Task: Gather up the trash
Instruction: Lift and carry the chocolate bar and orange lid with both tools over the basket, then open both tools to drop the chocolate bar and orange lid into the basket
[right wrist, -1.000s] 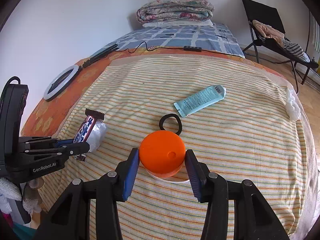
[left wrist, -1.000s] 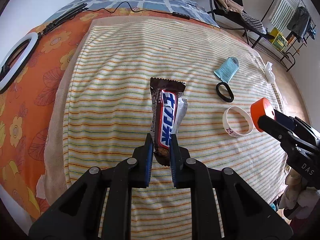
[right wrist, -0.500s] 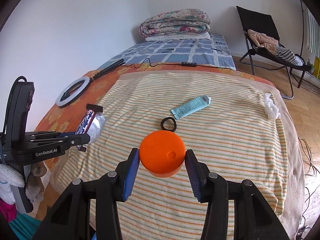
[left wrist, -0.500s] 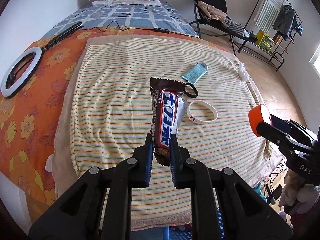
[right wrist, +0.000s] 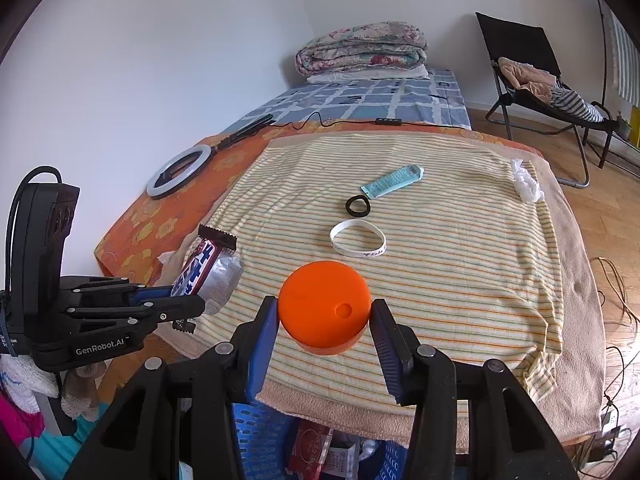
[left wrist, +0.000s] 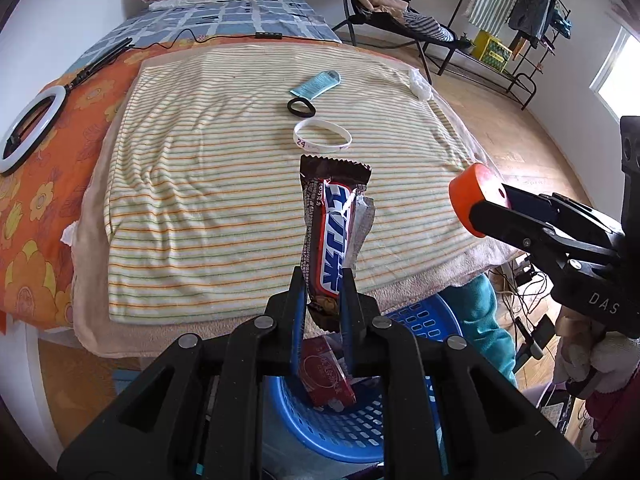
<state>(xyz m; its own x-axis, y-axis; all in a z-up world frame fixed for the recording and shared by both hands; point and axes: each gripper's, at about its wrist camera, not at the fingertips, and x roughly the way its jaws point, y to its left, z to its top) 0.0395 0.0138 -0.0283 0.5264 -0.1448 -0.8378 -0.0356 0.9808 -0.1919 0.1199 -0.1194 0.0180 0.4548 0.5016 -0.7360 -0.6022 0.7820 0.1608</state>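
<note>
My left gripper (left wrist: 323, 300) is shut on a brown and blue candy bar wrapper (left wrist: 334, 236), held upright past the bed's near edge, above a blue plastic basket (left wrist: 360, 436) with a red packet (left wrist: 326, 378) inside. My right gripper (right wrist: 324, 320) is shut on an orange round lid (right wrist: 324, 306), also near the bed edge; the basket (right wrist: 260, 440) shows below it. The left gripper and wrapper (right wrist: 202, 268) show at left in the right wrist view. The lid (left wrist: 478, 196) shows at right in the left wrist view.
On the striped towel (left wrist: 200, 184) lie a white wristband (left wrist: 322, 139), a black hair tie (left wrist: 301, 106), a teal tube (left wrist: 316, 84) and a crumpled tissue (left wrist: 420, 84). A ring light (left wrist: 28, 132) lies at left. A chair (right wrist: 532, 80) and cables (left wrist: 520, 284) are at right.
Both grippers have pulled back from over the towel to beyond the bed's near edge, still holding the wrapper and the lid. The blue basket has come into view below.
</note>
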